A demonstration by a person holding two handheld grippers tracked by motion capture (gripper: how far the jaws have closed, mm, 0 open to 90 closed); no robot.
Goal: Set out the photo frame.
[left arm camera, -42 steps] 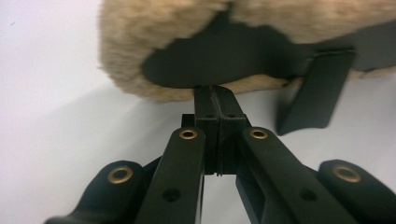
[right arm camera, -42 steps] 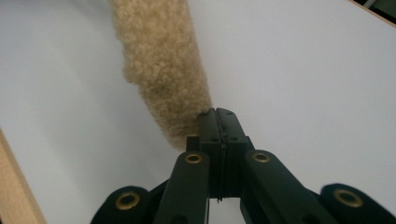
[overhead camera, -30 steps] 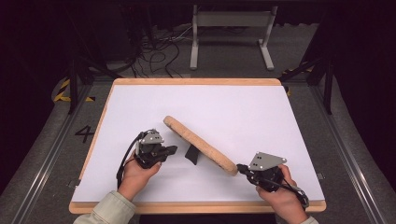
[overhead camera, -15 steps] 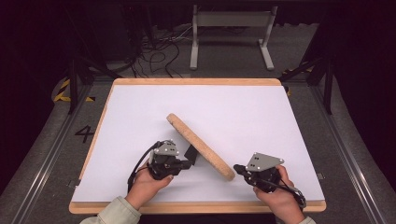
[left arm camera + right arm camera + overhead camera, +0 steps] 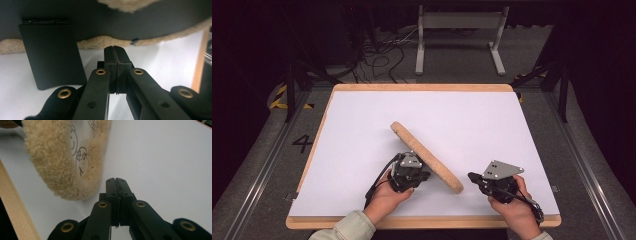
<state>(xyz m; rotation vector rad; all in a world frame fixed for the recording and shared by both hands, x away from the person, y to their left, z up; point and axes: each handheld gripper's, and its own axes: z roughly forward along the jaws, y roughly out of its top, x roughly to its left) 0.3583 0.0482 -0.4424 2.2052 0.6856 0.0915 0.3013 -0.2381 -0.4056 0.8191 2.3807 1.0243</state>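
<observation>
Fleece-rimmed frame [image 5: 427, 157], left gripper [image 5: 421, 176] now closer behind it than before.

high: above, looking down | gripper views: close, low | shared: fleecy frame [image 5: 427, 156]

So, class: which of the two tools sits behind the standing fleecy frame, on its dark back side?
The left tool, beside the black prop; the right tool faces the frame front.

You've slid your left gripper [image 5: 424, 175] rightward under the fleece-rimmed frame [image 5: 427, 156], covering its black stand [image 5: 51, 57].
</observation>
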